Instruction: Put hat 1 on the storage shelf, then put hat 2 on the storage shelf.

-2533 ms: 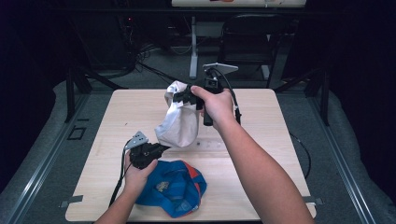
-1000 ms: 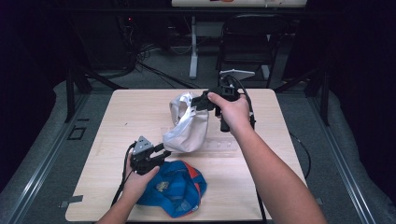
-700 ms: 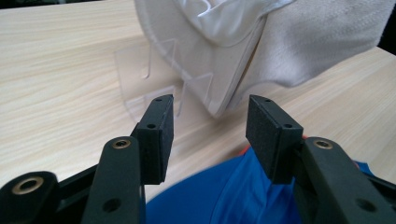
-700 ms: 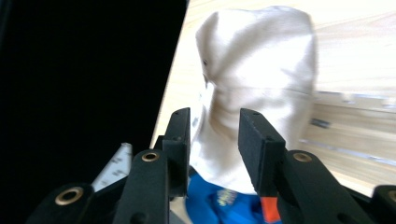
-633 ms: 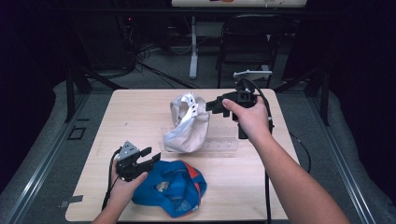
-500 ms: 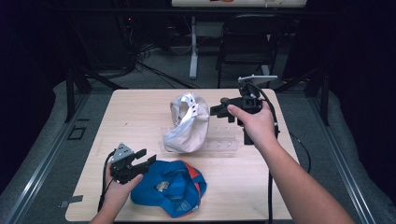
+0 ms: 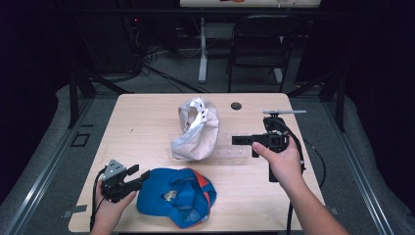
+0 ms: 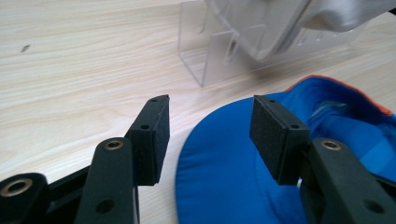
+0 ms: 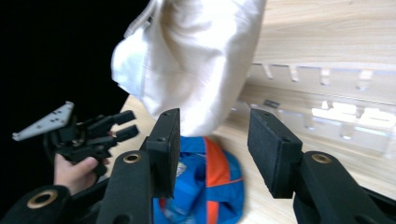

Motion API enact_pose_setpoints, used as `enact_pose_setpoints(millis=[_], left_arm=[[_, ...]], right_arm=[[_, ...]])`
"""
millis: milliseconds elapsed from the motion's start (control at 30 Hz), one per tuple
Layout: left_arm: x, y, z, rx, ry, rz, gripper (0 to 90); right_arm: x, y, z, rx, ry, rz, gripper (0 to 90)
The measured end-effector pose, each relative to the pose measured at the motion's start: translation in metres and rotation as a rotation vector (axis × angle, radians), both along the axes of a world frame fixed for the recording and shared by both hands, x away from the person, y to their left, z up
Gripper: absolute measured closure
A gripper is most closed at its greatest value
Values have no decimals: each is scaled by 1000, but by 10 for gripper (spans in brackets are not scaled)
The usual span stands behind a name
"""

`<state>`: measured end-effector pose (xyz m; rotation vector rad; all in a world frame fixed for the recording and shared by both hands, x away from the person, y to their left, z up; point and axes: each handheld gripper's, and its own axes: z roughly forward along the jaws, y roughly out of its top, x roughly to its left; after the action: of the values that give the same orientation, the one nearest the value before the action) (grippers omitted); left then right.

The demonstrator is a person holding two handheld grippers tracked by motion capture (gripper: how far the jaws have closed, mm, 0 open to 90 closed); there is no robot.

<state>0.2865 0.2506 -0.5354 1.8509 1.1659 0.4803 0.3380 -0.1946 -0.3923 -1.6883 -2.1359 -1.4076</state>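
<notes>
High view: two caps on tabletop [image 7: 147, 117].
Left claw [image 7: 139, 177]: wide open, empty, lined up at blue cap [image 7: 171, 196] brim to grab it.
Right claw [image 7: 238, 140]: open, empty, beside white cap [image 7: 195, 129] propped on clear stand [image 7: 230, 152].

Left gripper [image 7: 139, 177] is sitting low and near the person's body, gripped in the left hand [image 7: 111, 203], forearm entering from the bottom edge. Its jaws are pointing right, toward the other gripper's side, and are standing apart with a clear gap between the pads [image 8: 159, 135]. Right gripper [image 7: 238, 141] is hanging farther forward and well apart from the left one, held in the right hand [image 7: 283, 164], forearm angling in from the lower right. Its jaws are pointing left and are spread wide, nothing between the pads [image 9: 267, 147]. Grey three-cornered plate is riding on top of each gripper.
</notes>
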Motion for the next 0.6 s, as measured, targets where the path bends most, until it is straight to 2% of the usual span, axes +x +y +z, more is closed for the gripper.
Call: enact_pose_setpoints(millis=[100,333,367,500,600], left_arm=[[1,5,-2,-3,5,16,481],[4,10,-8,-17,21,28,484],[4,10,-8,-12,30,24,483],[4,10,-10,-25,26,23,482],[4,10,-10,-18,27,17,482]], right_arm=[[-6,-3,-13,-4,-11,7,509],[-17,-2,-48,-84,-13,9,505],[-18,-2,-53,-88,-10,8,503],[-22,-3,-74,-102,10,-4,488],[-26,-3,-90,-80,28,-7,481]])
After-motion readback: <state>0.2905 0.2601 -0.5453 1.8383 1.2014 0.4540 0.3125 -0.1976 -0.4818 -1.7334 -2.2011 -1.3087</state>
